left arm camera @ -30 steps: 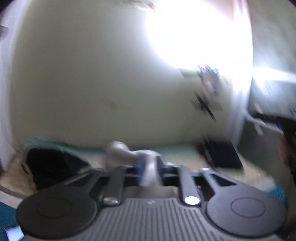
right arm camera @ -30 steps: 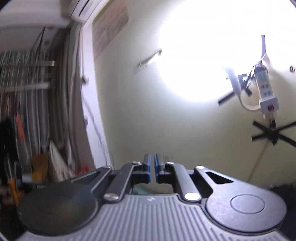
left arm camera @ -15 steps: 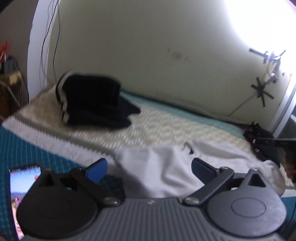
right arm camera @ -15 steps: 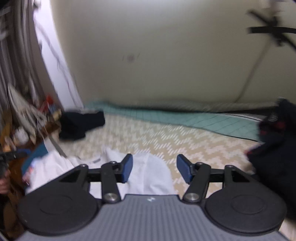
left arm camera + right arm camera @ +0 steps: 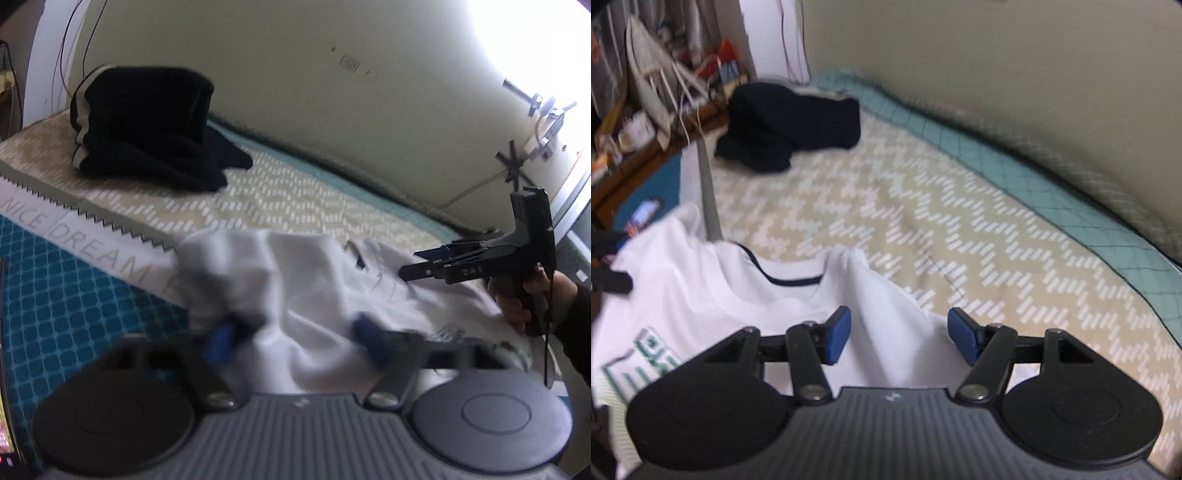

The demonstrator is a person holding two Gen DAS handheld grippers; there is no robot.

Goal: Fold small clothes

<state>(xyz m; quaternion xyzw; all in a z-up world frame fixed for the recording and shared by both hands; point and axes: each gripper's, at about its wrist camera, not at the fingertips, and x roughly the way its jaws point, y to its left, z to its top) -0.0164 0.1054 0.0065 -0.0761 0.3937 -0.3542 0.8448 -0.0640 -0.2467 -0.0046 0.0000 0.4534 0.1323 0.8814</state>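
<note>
Both tongs (image 5: pixel 295 341) (image 5: pixel 899 336) gape over rumpled white shirt (image 5: pixel 713 295) on zigzag-patterned bedspread (image 5: pixel 960 221).

"NICE DREAM" on bedsheet border (image 5: pixel 92 245); "DAS" on right gripper (image 5: pixel 430 260)

The room is dim, and a very bright white glare (image 5: pixel 546 48) burns out the top right corner of the left view. In that view the left gripper (image 5: pixel 295 341) is smeared with blur, while the bedspread (image 5: pixel 280 192) farther off looks sharper. Both views bend at the edges, and in the right view the wall (image 5: pixel 997 55) and shelf (image 5: pixel 646 110) look soft.
</note>
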